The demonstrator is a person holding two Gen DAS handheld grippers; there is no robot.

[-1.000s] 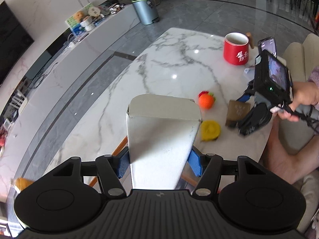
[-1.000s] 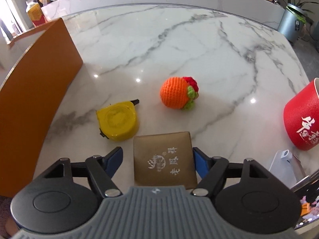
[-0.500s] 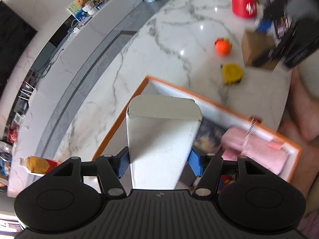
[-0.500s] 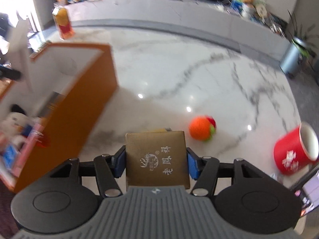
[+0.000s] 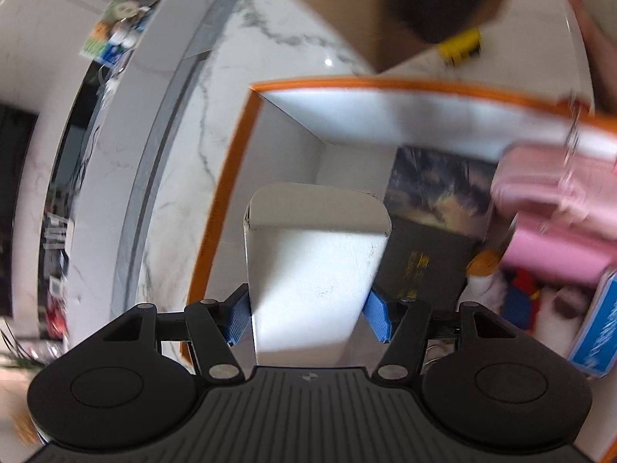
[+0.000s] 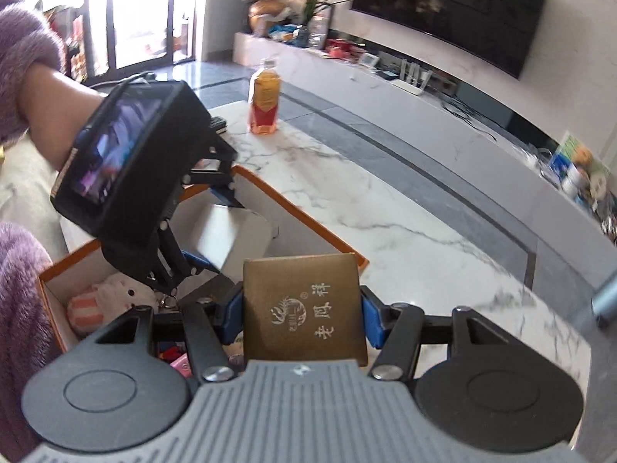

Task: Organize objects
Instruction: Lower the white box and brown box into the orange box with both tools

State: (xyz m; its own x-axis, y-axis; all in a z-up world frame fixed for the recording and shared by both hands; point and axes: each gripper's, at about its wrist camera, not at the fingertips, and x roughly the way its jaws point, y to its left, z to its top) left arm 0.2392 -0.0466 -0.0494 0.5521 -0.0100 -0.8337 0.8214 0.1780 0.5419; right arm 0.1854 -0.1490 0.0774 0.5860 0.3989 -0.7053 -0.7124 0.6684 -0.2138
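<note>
White box (image 5: 312,266) sits clenched in the left tongs (image 5: 308,316) over the orange-rimmed bin (image 5: 231,177), beside a dark book (image 5: 428,258) and pink case (image 5: 555,227) inside.

Right view: right tongs (image 6: 302,314) clench the gold box (image 6: 302,308) over the bin's near corner on the marble worktop (image 6: 405,208).
</note>
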